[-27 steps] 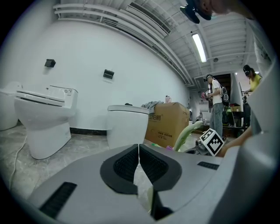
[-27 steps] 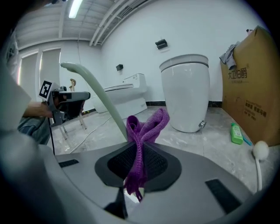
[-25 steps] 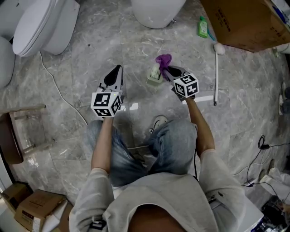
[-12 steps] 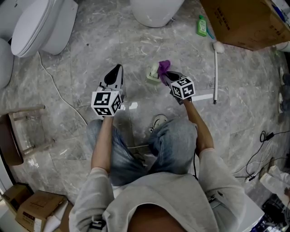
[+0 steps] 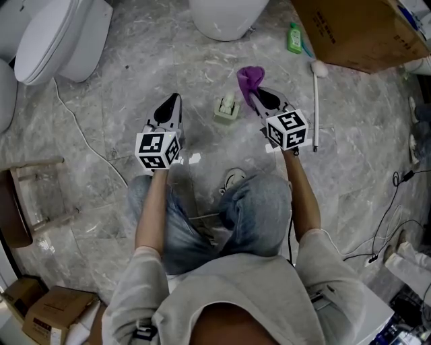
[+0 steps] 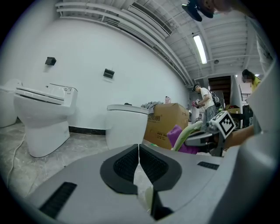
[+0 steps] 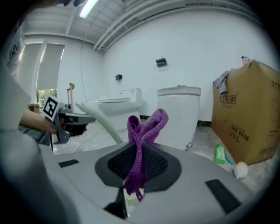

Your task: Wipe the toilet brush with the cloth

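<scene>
The toilet brush [image 5: 227,108] is pale green and stands in its holder on the marble floor between my two grippers. Its curved handle [image 7: 104,122] rises at the left of the right gripper view and shows again [image 6: 191,130] in the left gripper view. My right gripper [image 5: 256,93] is shut on a purple cloth [image 5: 250,78], a little right of the brush and not touching it. The cloth [image 7: 142,129] sticks up from between the closed jaws. My left gripper [image 5: 176,101] hovers left of the brush, shut with nothing in it.
A white stick with a round white head [image 5: 315,101] lies on the floor at the right. Beyond it are a green bottle [image 5: 294,38] and a big cardboard box [image 5: 357,30]. Two toilets [image 5: 60,40] [image 5: 225,17] stand at the back. A cable [image 5: 81,135] and a wooden stool [image 5: 34,195] are at the left.
My right gripper has carried the purple cloth from just beside the brush to the right and farther out. The left gripper has stayed where it was.
</scene>
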